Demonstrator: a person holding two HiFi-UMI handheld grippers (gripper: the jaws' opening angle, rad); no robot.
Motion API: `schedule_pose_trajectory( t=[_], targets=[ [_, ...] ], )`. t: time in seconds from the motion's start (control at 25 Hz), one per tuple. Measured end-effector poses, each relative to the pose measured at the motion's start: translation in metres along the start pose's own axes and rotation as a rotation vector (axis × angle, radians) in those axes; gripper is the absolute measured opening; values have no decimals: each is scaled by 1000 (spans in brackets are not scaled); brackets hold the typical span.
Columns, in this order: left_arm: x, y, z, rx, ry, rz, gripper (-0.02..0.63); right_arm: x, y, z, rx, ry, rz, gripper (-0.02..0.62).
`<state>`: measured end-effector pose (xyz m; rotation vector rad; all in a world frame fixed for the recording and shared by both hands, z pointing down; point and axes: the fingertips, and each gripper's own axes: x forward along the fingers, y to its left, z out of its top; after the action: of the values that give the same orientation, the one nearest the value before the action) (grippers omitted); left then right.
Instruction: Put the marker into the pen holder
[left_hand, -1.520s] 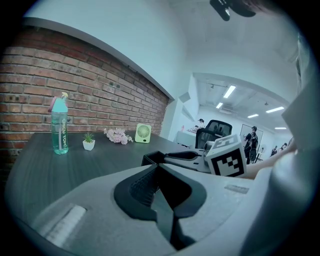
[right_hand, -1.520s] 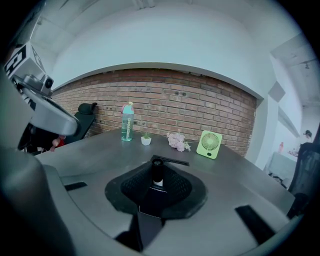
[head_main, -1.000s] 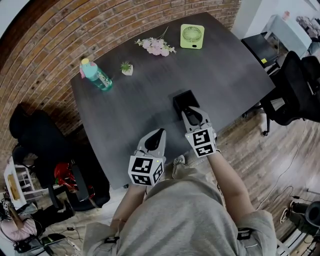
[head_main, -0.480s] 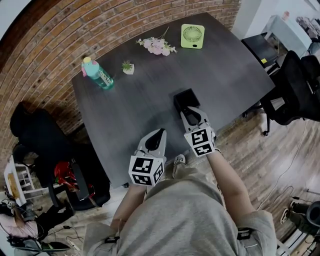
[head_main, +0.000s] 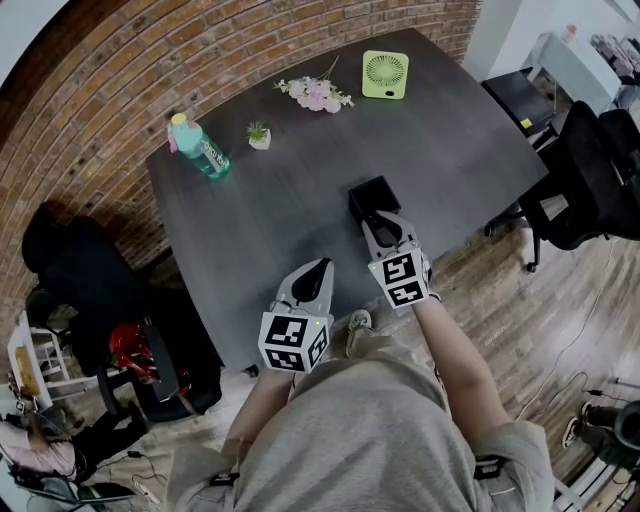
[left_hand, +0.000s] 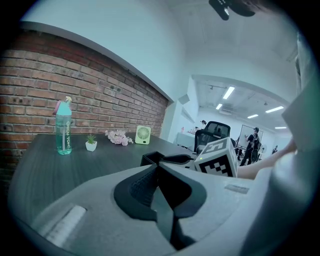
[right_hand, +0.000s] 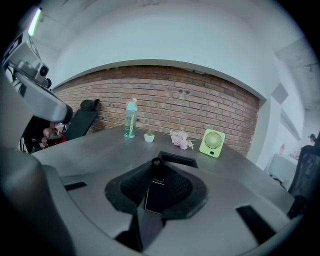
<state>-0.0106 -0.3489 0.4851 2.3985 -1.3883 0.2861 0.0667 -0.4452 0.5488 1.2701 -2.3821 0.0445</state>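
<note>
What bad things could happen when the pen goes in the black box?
1. The marker in the right gripper points toward the near rim of the pen holder, so it may hit the rim instead of the opening.
2. The gripper might bump the holder and push or tip it.
3. Let go too early, the marker could drop onto the table and roll off the near edge.

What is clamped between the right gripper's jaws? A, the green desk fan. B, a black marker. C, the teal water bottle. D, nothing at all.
B: the right gripper view shows the right gripper shut on a black marker, whose tip points toward the black pen holder.
</note>
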Motion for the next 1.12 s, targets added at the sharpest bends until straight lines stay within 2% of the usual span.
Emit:
schedule_pose_trajectory(
  t=[0.44,0.76,1.12],
  targets=[
    [-17,-6,-2,4,3,-15,18,-9,2,0,37,61,1,89],
    [-37,-14,-9,16,0,-40,18,-43,18,6,49,22,-34,96],
    [-70,-27,-21,33,-7,-73,18,-94,49,33,88,-72,-75,97]
  ],
)
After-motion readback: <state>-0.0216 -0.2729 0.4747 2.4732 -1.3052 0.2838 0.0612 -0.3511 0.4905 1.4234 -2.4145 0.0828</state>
